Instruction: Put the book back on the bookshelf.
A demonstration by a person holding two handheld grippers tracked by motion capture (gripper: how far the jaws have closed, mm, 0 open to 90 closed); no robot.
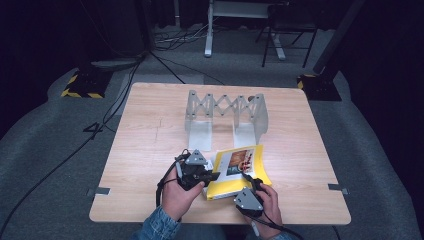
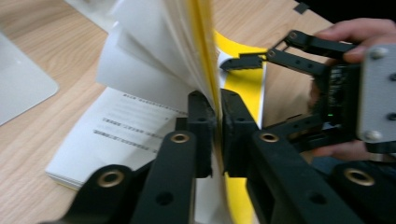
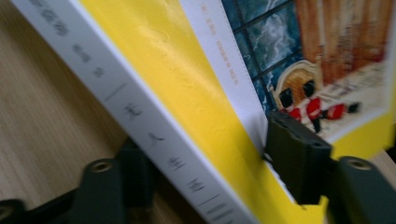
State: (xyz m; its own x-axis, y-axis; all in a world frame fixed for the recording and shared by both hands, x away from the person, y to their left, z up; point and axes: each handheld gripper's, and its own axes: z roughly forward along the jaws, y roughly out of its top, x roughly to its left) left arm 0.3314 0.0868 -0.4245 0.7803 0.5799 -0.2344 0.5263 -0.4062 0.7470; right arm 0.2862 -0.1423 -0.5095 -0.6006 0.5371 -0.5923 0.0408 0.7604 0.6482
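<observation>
Forearms in denim sleeves (image 1: 159, 224) come in at the near edge of the table (image 1: 150, 130), the largest thing in the high view, a pale wooden top on grey carpet; at its far middle stands a grey folding rack (image 1: 226, 116) with scissor-linked bars, well apart from the hands; nearer, toward the front edge, lies the yellow book (image 1: 239, 167), its cover bearing a picture framed in yellow, its front cover lifted off the pages.

Next in size come the two grippers; the left gripper (image 2: 218, 128) sits just left of the book in the high view, and its own view shows both jaws pressed together on the yellow cover and a few leaves, clenched on them, with white pages fanning up behind and a printed page (image 2: 126, 128) lying flat on the wood below; the right gripper (image 3: 205, 179) is at the book's near right corner, held in the right hand (image 1: 267, 202); in its own view the book's white spine, printed with characters, runs slantwise between the jaws, one jaw under the book against the table, the other on the cover by the picture; whether these pads press or merely straddle it I cannot tell.
</observation>
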